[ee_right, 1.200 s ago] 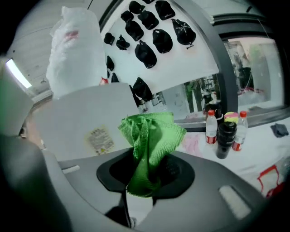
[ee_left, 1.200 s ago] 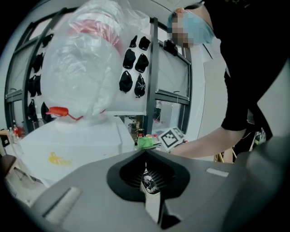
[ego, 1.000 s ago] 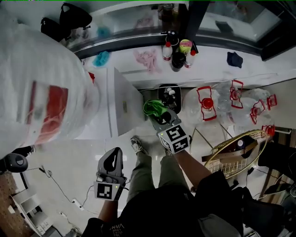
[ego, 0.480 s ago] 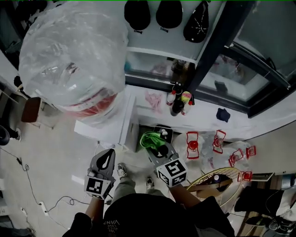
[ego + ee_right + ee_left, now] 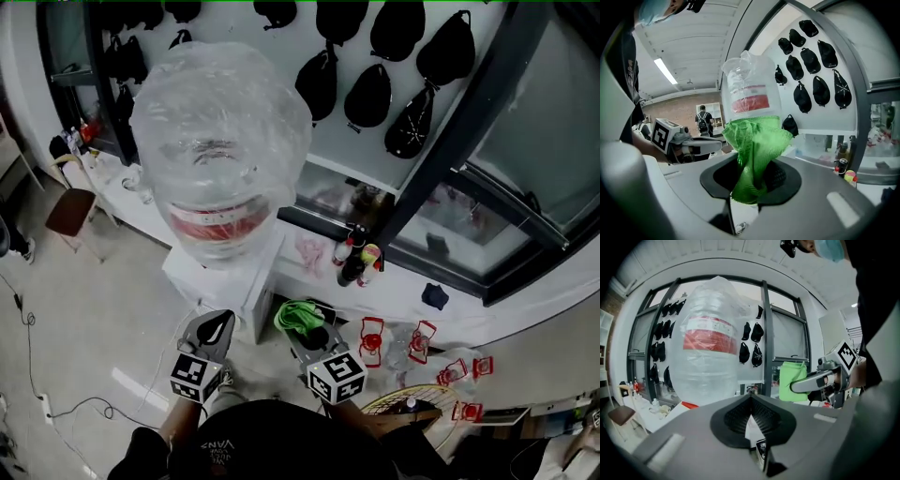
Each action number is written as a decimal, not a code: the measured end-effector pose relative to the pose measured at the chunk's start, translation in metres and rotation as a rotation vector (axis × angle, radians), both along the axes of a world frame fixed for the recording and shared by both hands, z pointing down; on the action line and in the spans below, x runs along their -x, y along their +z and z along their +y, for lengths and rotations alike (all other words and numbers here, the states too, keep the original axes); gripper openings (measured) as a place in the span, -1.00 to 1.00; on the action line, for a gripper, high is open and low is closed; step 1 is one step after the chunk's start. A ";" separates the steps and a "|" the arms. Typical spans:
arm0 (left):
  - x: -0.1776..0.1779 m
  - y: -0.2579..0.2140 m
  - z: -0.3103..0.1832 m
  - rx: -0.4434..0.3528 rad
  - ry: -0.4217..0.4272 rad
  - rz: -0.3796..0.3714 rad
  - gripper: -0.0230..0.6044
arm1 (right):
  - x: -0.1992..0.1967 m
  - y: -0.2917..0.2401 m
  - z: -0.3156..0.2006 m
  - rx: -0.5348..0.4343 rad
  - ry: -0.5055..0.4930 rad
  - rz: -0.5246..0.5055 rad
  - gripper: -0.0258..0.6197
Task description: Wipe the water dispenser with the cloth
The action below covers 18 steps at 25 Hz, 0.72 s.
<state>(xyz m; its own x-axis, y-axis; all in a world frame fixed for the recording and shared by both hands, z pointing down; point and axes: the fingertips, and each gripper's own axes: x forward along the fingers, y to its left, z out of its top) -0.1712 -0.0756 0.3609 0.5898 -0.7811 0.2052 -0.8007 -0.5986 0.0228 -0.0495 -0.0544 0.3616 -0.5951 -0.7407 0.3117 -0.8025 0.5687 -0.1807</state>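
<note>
Bright room here, black caps (image 5: 370, 94) hung on a white wall by a big window, pale floor (image 5: 84, 309) under us. The water dispenser (image 5: 211, 286) with its plastic-wrapped bottle (image 5: 220, 141) stands straight ahead of both sets of fingers. Our right gripper (image 5: 750, 180) has its fingers clamped on the green cloth (image 5: 754, 150). The cloth bunches up past the fingertips, close to the dispenser's side. Our left gripper (image 5: 751, 404) is pinched closed on nothing. Small bottles (image 5: 354, 258) sit on a ledge beyond the right fingers, and red-handled clear containers (image 5: 372, 342) crowd the floor to their right. A chair (image 5: 67, 211) stands well off left of the left fingers, with open floor between.
</note>
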 end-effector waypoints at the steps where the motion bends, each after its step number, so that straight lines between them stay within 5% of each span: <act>1: 0.000 -0.001 0.002 -0.003 0.004 0.001 -0.92 | 0.001 0.000 0.002 0.007 -0.008 -0.006 -0.56; 18: 0.001 0.002 0.019 0.003 -0.045 0.028 -0.92 | -0.003 0.004 0.009 0.032 -0.035 -0.014 -0.57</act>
